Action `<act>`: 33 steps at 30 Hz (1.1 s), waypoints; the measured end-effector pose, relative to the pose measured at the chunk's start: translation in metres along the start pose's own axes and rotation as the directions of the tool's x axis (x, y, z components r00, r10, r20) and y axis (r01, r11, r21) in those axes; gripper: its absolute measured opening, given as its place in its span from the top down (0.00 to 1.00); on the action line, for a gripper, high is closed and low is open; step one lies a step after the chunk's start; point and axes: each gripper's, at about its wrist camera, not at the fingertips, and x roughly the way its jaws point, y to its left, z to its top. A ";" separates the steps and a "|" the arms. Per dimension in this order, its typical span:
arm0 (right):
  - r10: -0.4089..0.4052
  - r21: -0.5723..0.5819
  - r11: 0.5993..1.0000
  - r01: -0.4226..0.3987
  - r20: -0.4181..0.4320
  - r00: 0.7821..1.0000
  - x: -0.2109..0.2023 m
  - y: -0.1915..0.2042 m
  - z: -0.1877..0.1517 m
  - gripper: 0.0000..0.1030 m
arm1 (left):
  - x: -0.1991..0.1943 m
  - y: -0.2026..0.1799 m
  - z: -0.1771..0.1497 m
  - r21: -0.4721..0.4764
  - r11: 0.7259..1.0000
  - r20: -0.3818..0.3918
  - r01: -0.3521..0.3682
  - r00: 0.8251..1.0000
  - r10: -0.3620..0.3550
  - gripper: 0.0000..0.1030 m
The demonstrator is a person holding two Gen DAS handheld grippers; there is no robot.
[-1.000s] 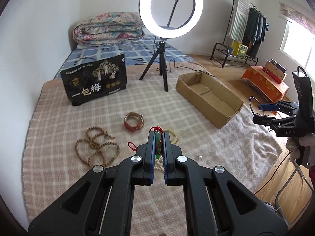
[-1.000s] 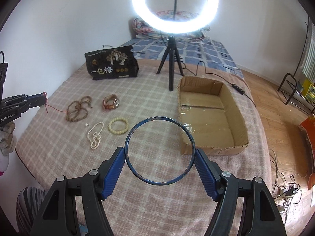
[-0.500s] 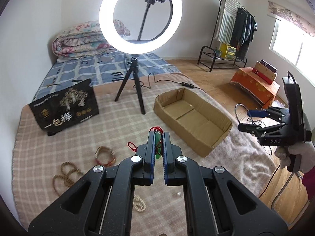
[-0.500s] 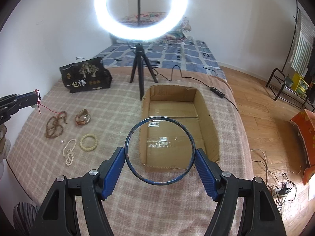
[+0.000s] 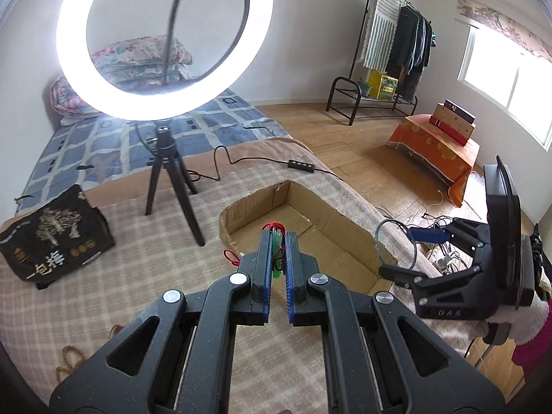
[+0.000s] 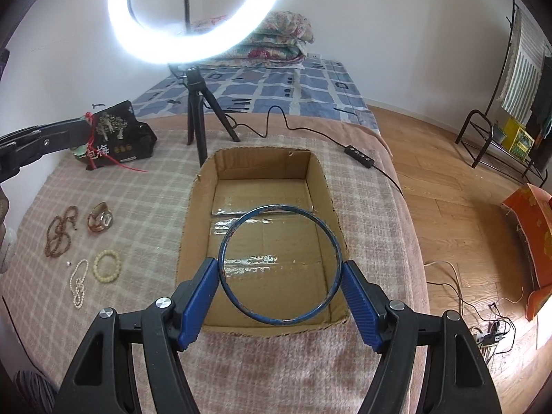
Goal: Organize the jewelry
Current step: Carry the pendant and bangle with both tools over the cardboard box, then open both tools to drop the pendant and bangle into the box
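Note:
My left gripper (image 5: 277,238) is shut on a green pendant (image 5: 276,258) with a red cord, held above the near left wall of the open cardboard box (image 5: 331,222). My right gripper (image 6: 280,269) is shut on a blue bangle (image 6: 280,265) held flat over the near half of the box (image 6: 196,214). The right gripper with the bangle also shows in the left wrist view (image 5: 407,241), right of the box. The left gripper (image 6: 51,139) shows at the left of the right wrist view with the red cord hanging from it.
A ring light on a tripod (image 6: 196,117) stands behind the box, its cable and remote (image 6: 358,155) to the right. A black bag (image 6: 117,134) sits far left. Brown beads (image 6: 60,229), a bracelet (image 6: 100,217), a cream bracelet (image 6: 107,265) and pearls (image 6: 79,283) lie left of the box.
Both grippers have moved toward the cardboard box with their loads. The left has swung right away from the loose jewelry; the right has come over the box.

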 end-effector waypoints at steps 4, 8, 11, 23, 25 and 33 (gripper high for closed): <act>-0.002 -0.008 1.000 0.002 -0.021 1.000 0.019 -0.005 0.002 0.28 | 0.031 -0.004 0.002 -0.005 1.000 -0.027 0.002 1.000 -0.002 0.96; 0.003 -0.008 1.000 -0.003 -0.034 0.999 0.032 -0.008 0.000 0.28 | 0.059 -0.003 -0.005 -0.010 1.000 -0.057 -0.001 0.998 0.000 0.96; 0.004 -0.002 1.000 -0.004 -0.049 0.999 0.044 -0.011 -0.002 0.28 | 0.076 0.000 -0.010 -0.015 1.000 -0.083 -0.002 0.997 0.001 0.96; 0.006 0.016 1.000 -0.005 -0.093 0.996 0.070 -0.015 -0.012 0.28 | 0.107 0.007 -0.025 -0.040 0.999 -0.144 -0.007 0.990 0.001 0.96; 0.008 0.019 1.000 -0.007 -0.094 0.996 0.070 -0.015 -0.013 0.28 | 0.109 0.005 -0.026 -0.031 0.999 -0.144 -0.016 0.990 0.011 0.96; -0.001 0.031 1.000 0.003 -0.074 0.997 0.061 -0.016 -0.011 0.20 | 0.103 0.006 -0.024 -0.052 0.999 -0.136 0.002 0.991 -0.009 0.62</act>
